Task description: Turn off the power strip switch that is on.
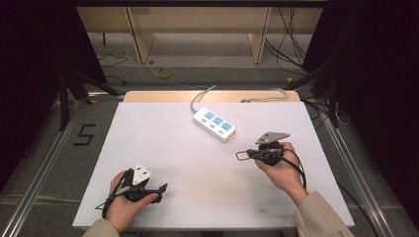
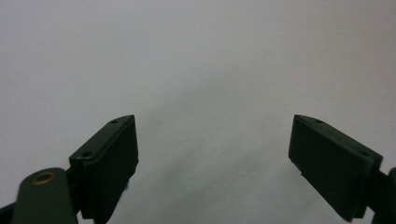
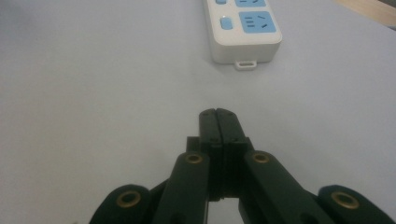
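Resting on white table [image 1: 163,148], left gripper [image 2: 212,154] jaws spread, right gripper [image 3: 218,116] jaws pressed together, power strip [image 3: 243,28] near.

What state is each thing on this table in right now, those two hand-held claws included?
Power strip: lying flat on the table, all sockets empty, touched by neither gripper.
Left gripper: jaws wide apart, nothing between them.
Right gripper: jaws pressed together, holding nothing, pointing toward the power strip.
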Tool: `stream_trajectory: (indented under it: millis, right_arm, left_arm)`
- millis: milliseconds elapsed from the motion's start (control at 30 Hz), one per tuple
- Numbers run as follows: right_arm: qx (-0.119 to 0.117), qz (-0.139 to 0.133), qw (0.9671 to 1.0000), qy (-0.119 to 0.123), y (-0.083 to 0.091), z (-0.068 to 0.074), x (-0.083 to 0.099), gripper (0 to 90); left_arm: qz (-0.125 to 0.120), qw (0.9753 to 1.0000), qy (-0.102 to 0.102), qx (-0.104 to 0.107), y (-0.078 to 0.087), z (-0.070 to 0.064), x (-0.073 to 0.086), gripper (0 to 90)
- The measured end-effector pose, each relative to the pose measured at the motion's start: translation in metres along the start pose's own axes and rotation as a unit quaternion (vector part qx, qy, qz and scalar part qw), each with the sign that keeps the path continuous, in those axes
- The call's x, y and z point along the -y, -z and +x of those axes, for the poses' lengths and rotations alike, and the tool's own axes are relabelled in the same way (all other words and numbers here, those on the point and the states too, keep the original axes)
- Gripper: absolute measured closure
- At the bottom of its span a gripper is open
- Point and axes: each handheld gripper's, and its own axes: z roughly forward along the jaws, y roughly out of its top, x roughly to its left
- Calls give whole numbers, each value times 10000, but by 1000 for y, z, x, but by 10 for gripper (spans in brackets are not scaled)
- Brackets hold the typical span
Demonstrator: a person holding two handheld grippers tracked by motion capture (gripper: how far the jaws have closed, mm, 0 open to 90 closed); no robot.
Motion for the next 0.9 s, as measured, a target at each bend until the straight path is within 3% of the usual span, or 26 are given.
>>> stream_trajectory:
  millis: [900]
  right_arm:
    - [11, 146, 9999, -12, -14, -3, -11, 900]
  left_arm:
    - [15, 10000, -13, 31, -1, 0, 0, 154]
